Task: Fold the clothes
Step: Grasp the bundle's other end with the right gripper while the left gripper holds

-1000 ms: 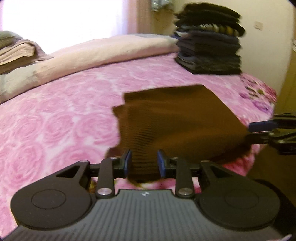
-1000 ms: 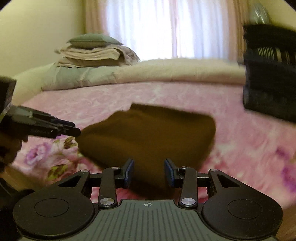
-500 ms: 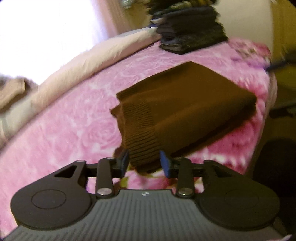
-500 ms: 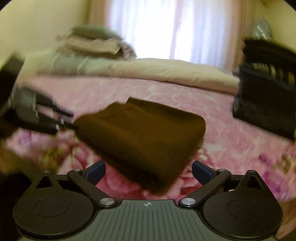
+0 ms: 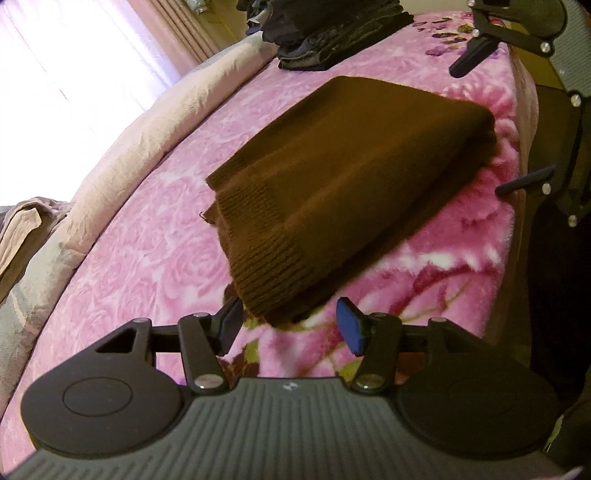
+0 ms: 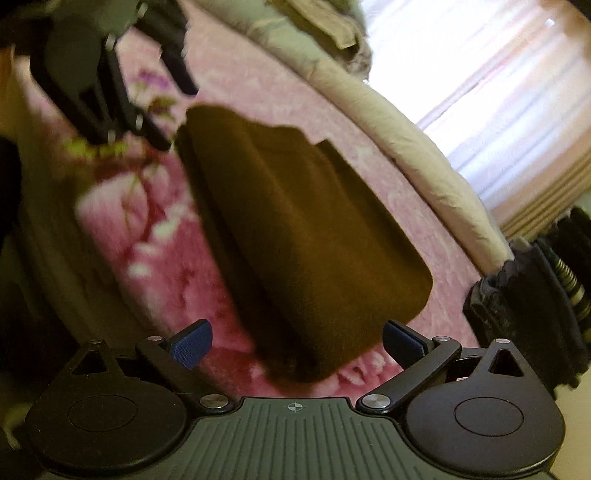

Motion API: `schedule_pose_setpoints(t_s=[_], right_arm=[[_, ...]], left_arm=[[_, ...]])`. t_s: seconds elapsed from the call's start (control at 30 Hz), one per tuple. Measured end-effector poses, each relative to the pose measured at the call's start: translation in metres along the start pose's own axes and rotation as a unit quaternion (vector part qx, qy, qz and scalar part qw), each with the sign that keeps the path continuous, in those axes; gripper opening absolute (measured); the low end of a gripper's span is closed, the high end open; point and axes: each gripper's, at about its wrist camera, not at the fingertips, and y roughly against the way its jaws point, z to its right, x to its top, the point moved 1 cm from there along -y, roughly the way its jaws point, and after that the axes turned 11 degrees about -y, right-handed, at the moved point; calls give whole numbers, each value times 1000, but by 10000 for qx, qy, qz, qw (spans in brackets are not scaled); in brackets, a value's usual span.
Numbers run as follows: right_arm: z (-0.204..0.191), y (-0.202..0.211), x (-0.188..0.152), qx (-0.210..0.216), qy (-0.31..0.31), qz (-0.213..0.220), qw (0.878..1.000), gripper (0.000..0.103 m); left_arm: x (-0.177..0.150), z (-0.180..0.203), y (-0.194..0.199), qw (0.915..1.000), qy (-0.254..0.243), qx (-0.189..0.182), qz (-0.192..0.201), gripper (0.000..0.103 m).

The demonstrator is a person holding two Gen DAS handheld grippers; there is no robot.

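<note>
Now both handheld grippers stand with their jaws apart and hold nothing. Seen from its own camera, the left gripper [image 5: 288, 325] hovers low over the bed, its blue-padded fingers spread to either side of the ribbed hem corner of a brown knitted sweater [image 5: 351, 177], close to the cloth but not clamped on it. From its own, rather blurred view, the right gripper [image 6: 297, 343] is spread wider, its fingers flanking the near end of the same sweater without touching it.

The sweater lies as a compact, thick rectangle of several layers on the pink rose-patterned blanket [image 5: 147, 236], near the bed's edge, with its ribbed band at one short end. A small flap of a lower layer juts out at the hem corner.

Beyond it, a tall stack of dark folded clothes [image 5: 332, 33] sits further up the bed, well apart. A rolled pale quilt [image 5: 159, 122] runs along the far side, under a bright curtained window [image 6: 480, 74].

Judging by how things lie, this garment is already in its folded shape, so the folding of this piece looks complete or nearly so. Any next move calls for care with the loose layers: a pinch on only the top one would pull the bundle open.
</note>
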Motion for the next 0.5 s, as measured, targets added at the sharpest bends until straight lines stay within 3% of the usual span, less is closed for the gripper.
schedule_pose_setpoints(t_s=[0.17,0.27,0.37,0.43,0.5], right_arm=[[-7,-14,-1,-108,445,-122,9989,101],[-10,-18,-1,-86,622,-151,9979,91],[-14,-22,0,-83,808,-165,9966,89],[-14,-25,1,-82,898,-161,9958,78],[-16,-26,0,-109,1052,-154,9943,77]], left_arm=[[1,1,-2,10000,-31,-16,-26,52],[1,1,-3,10000,-36,-12,-34,52],[0,3,1,9997,-208,105,57,52],[-1,5,5,9991,-346,199,130,52],[-1,6,8,9982,-483,293,204,52]])
